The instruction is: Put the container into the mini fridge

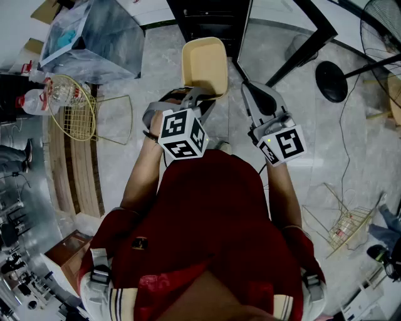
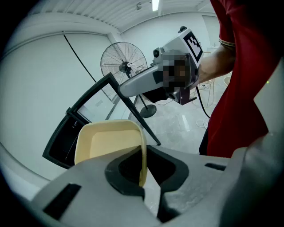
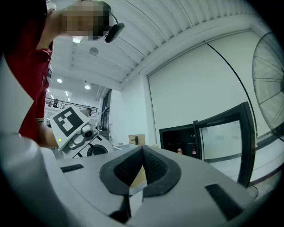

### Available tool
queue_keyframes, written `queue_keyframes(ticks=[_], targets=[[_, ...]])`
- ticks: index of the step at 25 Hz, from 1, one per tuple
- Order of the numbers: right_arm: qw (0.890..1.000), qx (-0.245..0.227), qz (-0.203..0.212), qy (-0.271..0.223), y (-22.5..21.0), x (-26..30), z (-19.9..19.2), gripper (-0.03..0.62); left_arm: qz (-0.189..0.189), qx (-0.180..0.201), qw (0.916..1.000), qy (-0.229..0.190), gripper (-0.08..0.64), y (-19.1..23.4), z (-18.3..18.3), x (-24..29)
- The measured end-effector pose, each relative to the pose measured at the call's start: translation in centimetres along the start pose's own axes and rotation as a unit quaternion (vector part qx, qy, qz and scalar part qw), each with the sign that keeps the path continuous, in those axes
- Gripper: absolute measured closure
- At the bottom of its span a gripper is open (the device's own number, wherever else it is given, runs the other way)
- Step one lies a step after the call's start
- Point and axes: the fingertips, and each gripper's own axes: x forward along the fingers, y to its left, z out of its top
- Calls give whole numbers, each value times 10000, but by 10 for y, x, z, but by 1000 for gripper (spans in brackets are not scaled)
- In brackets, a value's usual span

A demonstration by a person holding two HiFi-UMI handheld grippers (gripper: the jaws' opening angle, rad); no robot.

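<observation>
Grey stone floor is spreading all around me, with a standing fan and a wire basket sitting off to the sides. Straight ahead, the mini fridge is waiting with its glass door swung open. My left tongs are pinching the rim of the yellow container, holding it in the air near the fridge. My right tongs are pressed together, holding nothing. I am thinking the opening is done; sliding the container inside is left.

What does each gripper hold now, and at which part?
Left gripper pinches the cream container by its rim wall; right gripper holds nothing, jaws together.
</observation>
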Motion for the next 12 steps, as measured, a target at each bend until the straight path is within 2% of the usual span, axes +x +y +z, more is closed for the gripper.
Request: queue_keyframes(ticks=[12], targets=[[9994,284,188,-81,-8,-9,-3,595,28,-78,10000,40,534,-2,11,9]])
